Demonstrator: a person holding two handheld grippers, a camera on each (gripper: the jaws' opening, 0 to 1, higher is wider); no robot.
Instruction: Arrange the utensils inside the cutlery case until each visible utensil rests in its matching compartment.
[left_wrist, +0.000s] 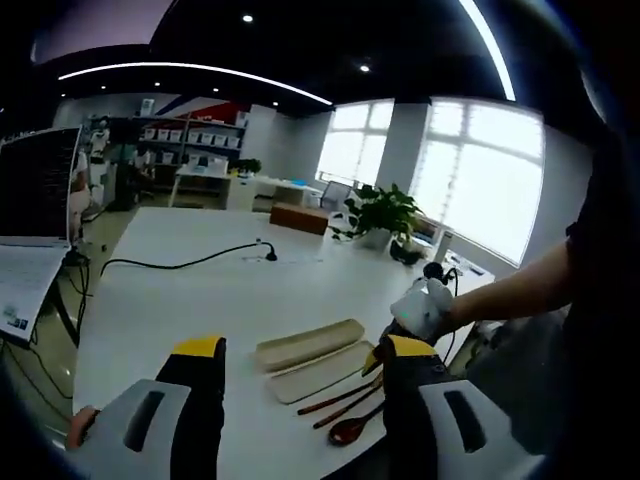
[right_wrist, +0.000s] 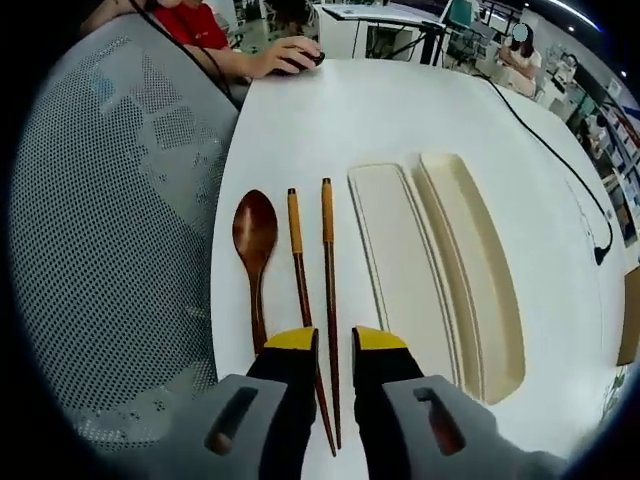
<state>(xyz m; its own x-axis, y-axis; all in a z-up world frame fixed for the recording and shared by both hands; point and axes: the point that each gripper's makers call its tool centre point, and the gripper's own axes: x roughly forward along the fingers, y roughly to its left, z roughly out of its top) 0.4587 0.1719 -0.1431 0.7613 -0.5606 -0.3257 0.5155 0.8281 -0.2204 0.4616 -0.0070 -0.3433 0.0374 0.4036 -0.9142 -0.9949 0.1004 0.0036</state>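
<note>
Item: cutlery set, unsorted, on white table (right_wrist: 330, 110). Case base (right_wrist: 478, 270), cream, shallow, with raised rim, lies open at about 2 o'clock from the right claw (right_wrist: 335, 345) in the right gripper view; its flat lid (right_wrist: 400, 260) lies alongside, apparently touching it along one long edge, set aside so the tray is free to receive contents. Utensils lie outside the case, to the lid's other side, in a row: two chopsticks, the near chopstick (right_wrist: 328, 300) just beside the lid and the second chopstick (right_wrist: 298, 290) next to it, then the wooden spoon (right_wrist: 254, 250) at about 11 o'clock. All long axes run roughly parallel to the case, along the 12-to-6 line of that view; the spoon's bowl and the chopsticks' thicker, lighter-banded ends point to 12, the thin tips to 6. Right claw: narrow gap, nothing gripped, poised above the chopsticks' thin ends, one stick showing in the gap, probably lined up for a pinch. Left claw (left_wrist: 300, 362): wide, empty, raised well above the table, looking down at the same case and utensils at about 1 o'clock, held back as if in reserve. A black cable (left_wrist: 180, 262) crosses the far table. No utensil is yet in a compartment.
</note>
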